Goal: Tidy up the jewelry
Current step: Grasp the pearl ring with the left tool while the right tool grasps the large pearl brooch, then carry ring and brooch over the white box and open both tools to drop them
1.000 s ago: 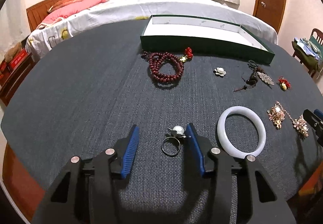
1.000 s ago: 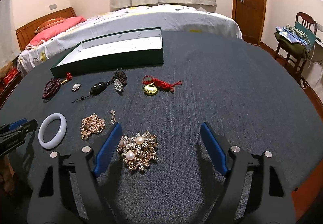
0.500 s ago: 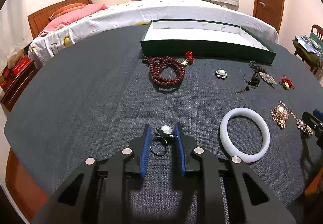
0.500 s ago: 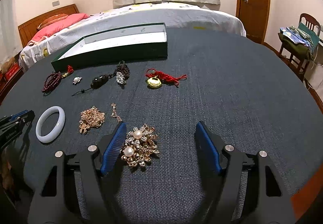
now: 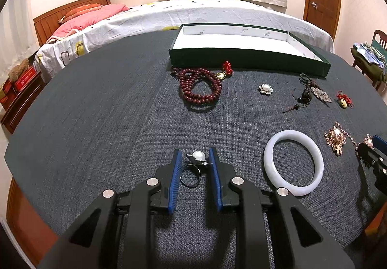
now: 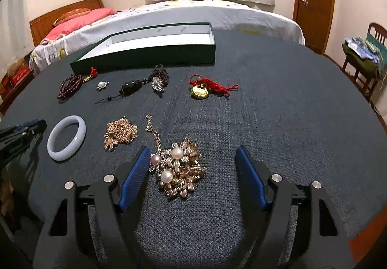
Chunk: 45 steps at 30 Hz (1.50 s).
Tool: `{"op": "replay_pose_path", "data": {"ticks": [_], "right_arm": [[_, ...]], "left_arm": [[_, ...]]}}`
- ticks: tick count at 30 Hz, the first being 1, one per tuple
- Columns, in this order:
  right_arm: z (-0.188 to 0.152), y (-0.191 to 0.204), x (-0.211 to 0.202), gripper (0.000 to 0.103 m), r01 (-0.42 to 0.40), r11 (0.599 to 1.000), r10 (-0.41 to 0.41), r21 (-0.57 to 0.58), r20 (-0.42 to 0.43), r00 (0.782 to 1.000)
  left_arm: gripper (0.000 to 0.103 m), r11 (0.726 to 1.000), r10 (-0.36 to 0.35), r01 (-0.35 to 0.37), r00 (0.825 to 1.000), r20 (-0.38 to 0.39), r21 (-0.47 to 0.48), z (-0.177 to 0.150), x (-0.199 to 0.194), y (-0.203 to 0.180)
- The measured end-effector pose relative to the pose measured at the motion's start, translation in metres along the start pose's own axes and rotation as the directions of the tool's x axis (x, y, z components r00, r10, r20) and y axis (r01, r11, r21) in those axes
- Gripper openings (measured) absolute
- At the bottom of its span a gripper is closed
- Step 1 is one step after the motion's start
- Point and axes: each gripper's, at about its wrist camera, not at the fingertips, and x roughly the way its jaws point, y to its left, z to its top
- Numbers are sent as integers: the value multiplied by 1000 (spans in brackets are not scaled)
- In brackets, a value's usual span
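No legible text, label, brand, number or sign found. Small grey marks on white inner wall of green box (image 5: 244, 57): too small to read. Faint pale lettering on black body of left gripper (image 6: 36, 125), seen at left edge of right wrist view: blurred, unreadable. Red box (image 5: 23, 79) beside bed, left edge of left wrist view: pale print on its face, not decipherable. Gold pendant (image 6: 199, 93) carries raised pattern, characters indistinguishable.
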Motion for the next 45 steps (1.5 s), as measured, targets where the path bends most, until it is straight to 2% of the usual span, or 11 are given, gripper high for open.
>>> {"op": "replay_pose_path", "data": {"ticks": [3,5,6,10,16,27,36,45], "right_arm": [[-2,1,-2,68,-4,1000,4,-11,4,1000],[-3,2,-5,43,-32,999,32,-25,10,999],[-3,3,-6,38,-41,999,41,-29,11,999],[-2,5,-8,32,-45,998,45,-37,14,999],[-1,-1,-11,30,-40,999,40,-17,23,999],[20,-1,-34,30,-41,999,43,-19,115,992],[66,-3,-52,30,-63,998,63,-8,218,974],[129,-1,-47,30,-80,997,81,-18,328,941]], "left_arm": [[24,1000,0,0,1000,0,-1,0,0,0],[24,1000,0,0,1000,0,0,0,0,0],[24,1000,0,0,1000,0,0,0,0,0],[23,1000,1,-1,1000,1,-1,0,0,0],[21,1000,9,-9,1000,2,-12,2,0,2],[21,999,24,-22,998,55,-31,17,-14,9],[21,998,-29,34,993,113,-46,58,-25,4],[21,994,-87,97,979,186,-47,117,-15,-8]]}}
